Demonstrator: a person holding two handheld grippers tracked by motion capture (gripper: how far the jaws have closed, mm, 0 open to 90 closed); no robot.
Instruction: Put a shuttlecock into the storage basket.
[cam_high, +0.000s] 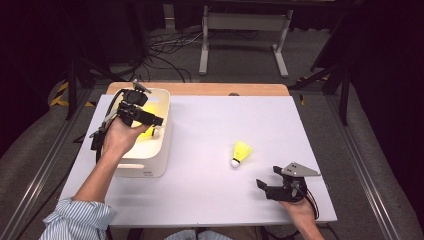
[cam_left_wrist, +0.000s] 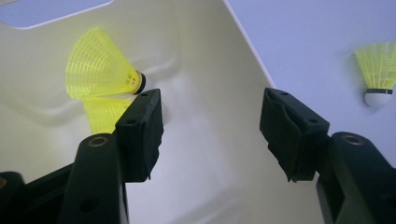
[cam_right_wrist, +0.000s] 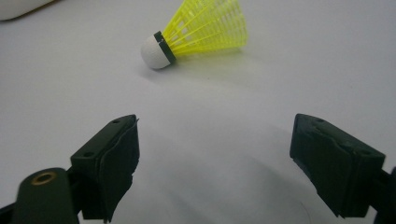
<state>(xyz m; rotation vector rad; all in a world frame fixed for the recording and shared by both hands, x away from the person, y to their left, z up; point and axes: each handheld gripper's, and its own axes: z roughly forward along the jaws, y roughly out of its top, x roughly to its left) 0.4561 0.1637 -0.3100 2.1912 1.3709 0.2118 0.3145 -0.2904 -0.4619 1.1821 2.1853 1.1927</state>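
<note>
The left gripper (cam_left_wrist: 212, 133) was held with jaws apart over the white bin (cam_high: 162, 125) at the worktop's left edge; 1 shuttlecock (cam_left_wrist: 100, 70) lay inside. The right gripper (cam_right_wrist: 233, 163), jaws apart, was held near another shuttlecock (cam_right_wrist: 198, 30) toward the front-right corner.

Left gripper (cam_high: 150, 122) raised, jaws apart, forearm extended forward. Right gripper (cam_high: 267, 184) low, jaws apart, nothing between them.

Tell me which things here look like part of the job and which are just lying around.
Likely part of the job:
- shuttlecock on the table, lying on its side
- shuttlecock in the bin
- white bin
- left hand-held gripper, open over the bin
- right hand-held gripper, open near the table's shuttlecock

Just lying about:
- floor cables
- white stand behind the table
</note>
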